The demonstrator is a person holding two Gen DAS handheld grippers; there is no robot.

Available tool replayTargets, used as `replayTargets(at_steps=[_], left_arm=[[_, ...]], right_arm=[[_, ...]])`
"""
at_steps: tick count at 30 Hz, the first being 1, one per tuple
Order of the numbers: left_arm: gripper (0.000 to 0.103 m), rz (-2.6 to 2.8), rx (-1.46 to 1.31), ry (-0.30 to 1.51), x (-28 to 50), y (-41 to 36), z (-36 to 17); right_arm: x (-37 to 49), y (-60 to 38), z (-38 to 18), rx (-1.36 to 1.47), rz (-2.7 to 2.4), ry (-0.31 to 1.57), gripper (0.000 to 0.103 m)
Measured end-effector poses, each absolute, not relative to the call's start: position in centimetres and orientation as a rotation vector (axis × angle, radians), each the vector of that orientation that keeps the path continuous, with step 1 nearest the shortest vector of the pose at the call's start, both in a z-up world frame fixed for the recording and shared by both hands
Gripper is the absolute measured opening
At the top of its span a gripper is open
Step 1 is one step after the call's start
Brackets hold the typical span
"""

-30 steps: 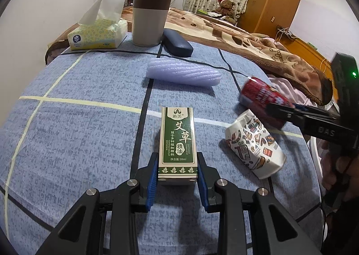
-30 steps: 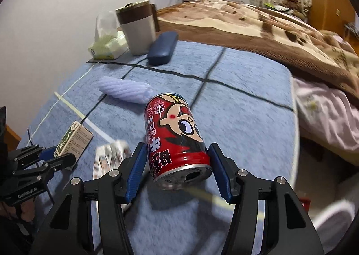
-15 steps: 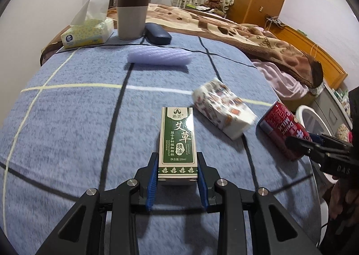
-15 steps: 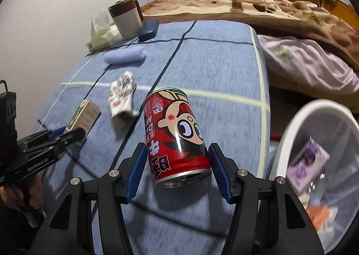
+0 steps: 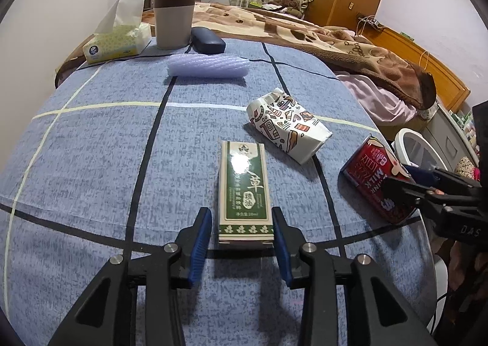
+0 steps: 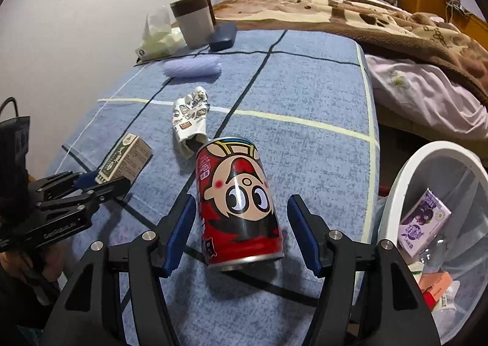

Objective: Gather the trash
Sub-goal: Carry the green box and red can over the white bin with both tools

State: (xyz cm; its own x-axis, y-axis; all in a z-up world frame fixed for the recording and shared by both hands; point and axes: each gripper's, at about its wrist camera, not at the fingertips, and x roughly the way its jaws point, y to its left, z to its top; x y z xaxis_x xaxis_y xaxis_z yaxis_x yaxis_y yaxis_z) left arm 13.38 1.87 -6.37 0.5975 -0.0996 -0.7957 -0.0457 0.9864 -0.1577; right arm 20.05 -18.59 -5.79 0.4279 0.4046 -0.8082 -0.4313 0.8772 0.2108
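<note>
A green and white box [image 5: 245, 193] lies on the blue bedcover between the pads of my left gripper [image 5: 241, 218]. Its jaws are opening and a gap shows on the left side of the box. A red cartoon can [image 6: 241, 202] rests tilted on the cover between the pads of my right gripper [image 6: 241, 205]. Those jaws are also opening, and the pads stand clear of the can. A crumpled patterned paper pack [image 5: 286, 129] lies just beyond both. The right wrist view shows the white bin [image 6: 396, 190] beside the bed at the right, with cartons inside.
At the far end of the bedcover stand a tissue box [image 5: 117, 42], a beige and brown cup [image 5: 174, 21] and a dark case [image 5: 207, 44]. A lilac ribbed roll [image 5: 207, 70] lies in front of them. A brown blanket [image 5: 350, 44] covers the bed beyond.
Both hands carried their loads across the cover toward the bin side. Both pairs of jaws have since widened, letting go of the box and the can; the can now leans.
</note>
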Motion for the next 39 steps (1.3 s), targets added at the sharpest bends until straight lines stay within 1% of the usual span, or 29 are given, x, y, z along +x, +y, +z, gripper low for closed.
replayTargets(at_steps=[3, 5, 6, 9, 22, 39], left_arm=[[0.039, -0.028, -0.171, 0.921, 13.5, 1.9, -6.3], [0.038, -0.028, -0.157, 0.915, 13.5, 1.7, -6.3], [0.034, -0.028, -0.145, 0.913, 13.5, 1.5, -6.3], [0.033, -0.031, -0.138, 0.911, 13.4, 1.1, -6.4], [0.033, -0.071, -0.115, 0.847, 12.4, -1.2, -3.2], [0.033, -0.198, -0.053, 0.809, 13.2, -7.1, -0.7]], right_arm=[[20.0, -19.0, -6.1, 0.028, 0.540, 1.018, 0.063], [19.7, -18.9, -5.9, 0.023, 0.532, 1.004, 0.058], [19.5, -18.8, -5.8, 0.021, 0.529, 0.996, 0.057], [19.0, -19.0, -5.4, 0.031, 0.527, 0.972, 0.057], [16.8, -21.5, -3.3, 0.113, 0.490, 0.896, 0.055], [15.9, -25.8, -1.0, 0.168, 0.412, 0.794, 0.055]])
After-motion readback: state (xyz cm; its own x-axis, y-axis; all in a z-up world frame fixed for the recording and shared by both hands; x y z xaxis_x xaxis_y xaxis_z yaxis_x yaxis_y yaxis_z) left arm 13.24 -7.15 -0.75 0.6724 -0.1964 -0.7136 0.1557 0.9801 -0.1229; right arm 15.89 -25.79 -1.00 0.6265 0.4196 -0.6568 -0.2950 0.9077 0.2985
